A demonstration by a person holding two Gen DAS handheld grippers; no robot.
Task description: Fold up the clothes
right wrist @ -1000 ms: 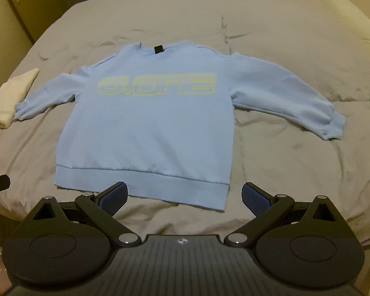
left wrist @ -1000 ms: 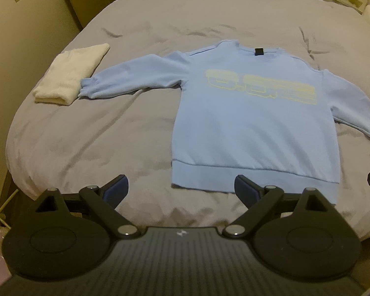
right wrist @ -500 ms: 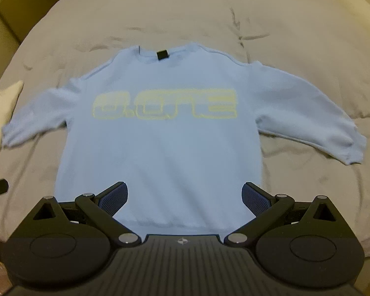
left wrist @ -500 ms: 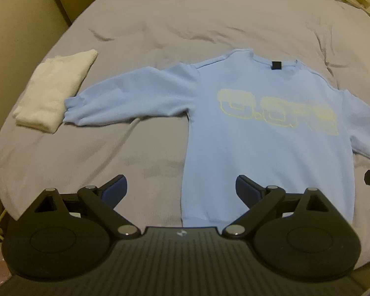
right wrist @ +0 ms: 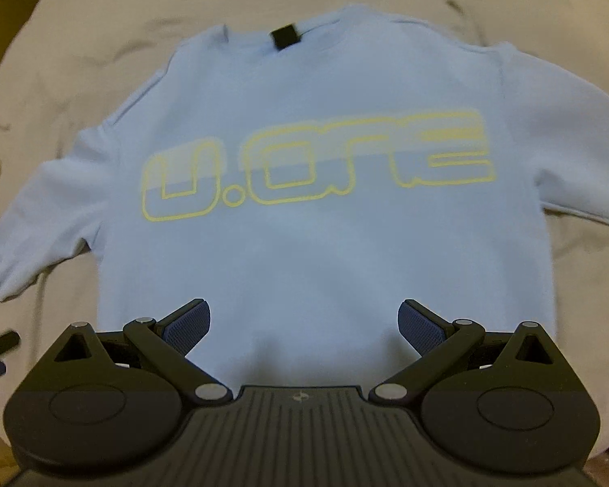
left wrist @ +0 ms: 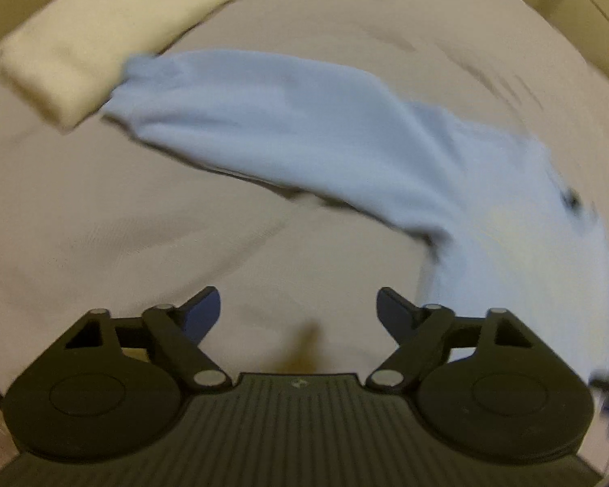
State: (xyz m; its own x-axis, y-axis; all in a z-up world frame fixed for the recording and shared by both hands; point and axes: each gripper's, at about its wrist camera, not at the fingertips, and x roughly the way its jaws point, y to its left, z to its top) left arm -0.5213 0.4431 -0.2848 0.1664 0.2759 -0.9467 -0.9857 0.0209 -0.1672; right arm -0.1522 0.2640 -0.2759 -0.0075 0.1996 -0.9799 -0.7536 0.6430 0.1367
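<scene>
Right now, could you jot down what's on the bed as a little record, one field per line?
surface: grey bedspread
main garment: light blue sweatshirt, spread flat, front up, unfolded
print: yellow outlined lettering across the chest
collar: small black tag
sleeve: stretched sideways, its cuff reaching the folded cream cloth
left gripper: over bare bedspread beside the sleeve, jaws closing, nothing between them
right gripper: open over the sweatshirt's lower part, holding nothing
</scene>
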